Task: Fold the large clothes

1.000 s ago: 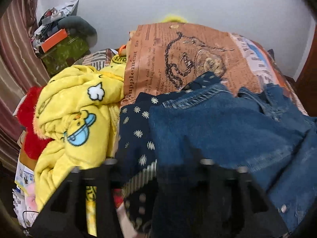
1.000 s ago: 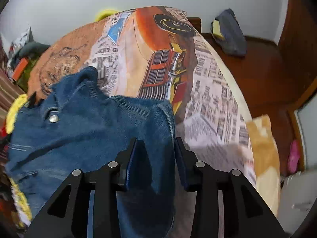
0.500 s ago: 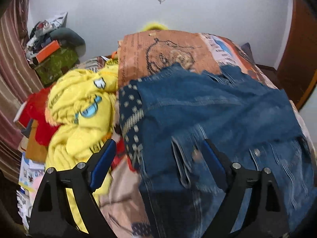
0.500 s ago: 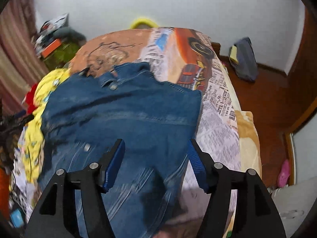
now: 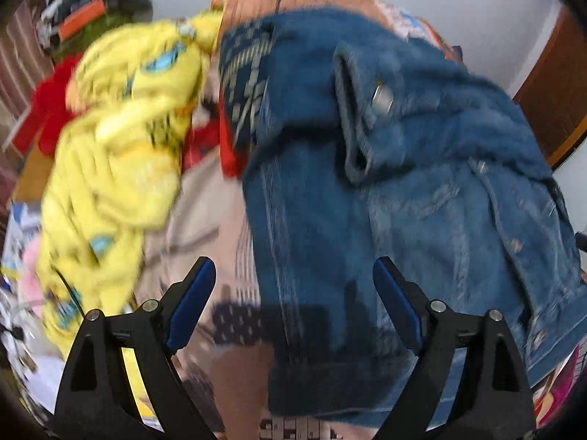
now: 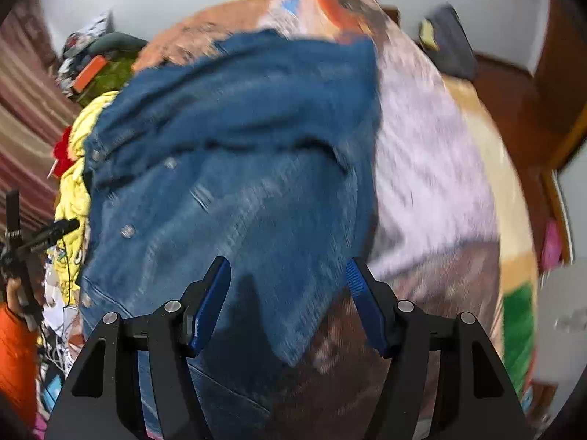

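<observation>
- Your left tongs hang spread wide and empty above the near edge of the bed, blue pads angled outward, holding nothing.
- Under and ahead of them lies the denim jacket, spread over the printed bedspread; its left edge runs away from you just right of the left pad, and a cuff with a metal snap button is folded up on top.
- To the left of that edge there is a strip of bare bedspread, then a heap of yellow cartoon-print fleece with red cloth behind it. A dark dotted garment pokes out from beneath the jacket's far-left corner, touching it.
- Your right tongs are likewise parted and empty, poised over the jacket's near hem.
- In the right wrist view the denim jacket fills the left and middle; its right edge runs beside the right pad, and a hem corner points toward you between the pads.
- Right of that edge the bedspread lies bare to the mattress side, with wooden floor beyond and a dark bag by the wall.
- Everything is motion-blurred, so finer folds cannot be read.
</observation>
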Motion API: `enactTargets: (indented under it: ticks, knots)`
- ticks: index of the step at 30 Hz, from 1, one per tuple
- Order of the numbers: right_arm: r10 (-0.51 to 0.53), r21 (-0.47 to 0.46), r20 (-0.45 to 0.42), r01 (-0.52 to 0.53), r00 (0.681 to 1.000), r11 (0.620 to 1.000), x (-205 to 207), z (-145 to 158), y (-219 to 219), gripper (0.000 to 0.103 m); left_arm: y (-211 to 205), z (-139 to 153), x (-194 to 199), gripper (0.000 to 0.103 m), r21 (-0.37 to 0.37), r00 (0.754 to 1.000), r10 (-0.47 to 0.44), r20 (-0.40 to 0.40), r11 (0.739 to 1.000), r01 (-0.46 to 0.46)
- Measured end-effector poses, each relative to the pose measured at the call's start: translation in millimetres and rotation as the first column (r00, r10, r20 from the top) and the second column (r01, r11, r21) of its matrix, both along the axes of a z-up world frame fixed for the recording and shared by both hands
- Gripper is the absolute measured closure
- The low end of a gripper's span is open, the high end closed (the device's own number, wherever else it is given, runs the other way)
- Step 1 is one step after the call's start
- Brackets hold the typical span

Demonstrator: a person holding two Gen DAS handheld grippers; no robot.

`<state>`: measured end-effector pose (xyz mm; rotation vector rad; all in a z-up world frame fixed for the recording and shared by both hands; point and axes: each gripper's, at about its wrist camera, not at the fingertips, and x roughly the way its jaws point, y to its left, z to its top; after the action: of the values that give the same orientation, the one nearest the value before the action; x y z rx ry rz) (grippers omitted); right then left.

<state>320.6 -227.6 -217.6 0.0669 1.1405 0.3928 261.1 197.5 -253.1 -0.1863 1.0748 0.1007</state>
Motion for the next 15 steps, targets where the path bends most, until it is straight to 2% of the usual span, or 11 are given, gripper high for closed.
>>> enactTargets:
  ticks: [6,11,13,15]
  knots:
    - [-0.054,0.077,-0.074,0.06,0.996,0.995,-7.2,-21.6,-14.2,0.041,6.0,-47.4,-19.7,0.015,-0.094,0.995,0.023,-0.099,0.995,-0.033]
    - [-0.004,0.103,-0.048,0.009,0.999,0.995,-8.8,-23.2,-2.9,0.04,9.6,-66.3,-29.4,0.016,-0.217,0.992,0.053,-0.113,0.973,-0.077]
    - [0.015,0.107,-0.037,-0.01,0.999,0.994,-8.8,-24.6,3.2,0.043,8.4,-66.3,-31.4,0.021,-0.236,0.994,0.052,-0.097,0.969,-0.074]
    - [0.032,0.112,-0.025,-0.029,0.999,0.993,-8.8,-24.6,8.8,0.054,4.1,-64.0,-33.6,0.044,-0.265,0.996,0.028,-0.082,0.963,-0.049]
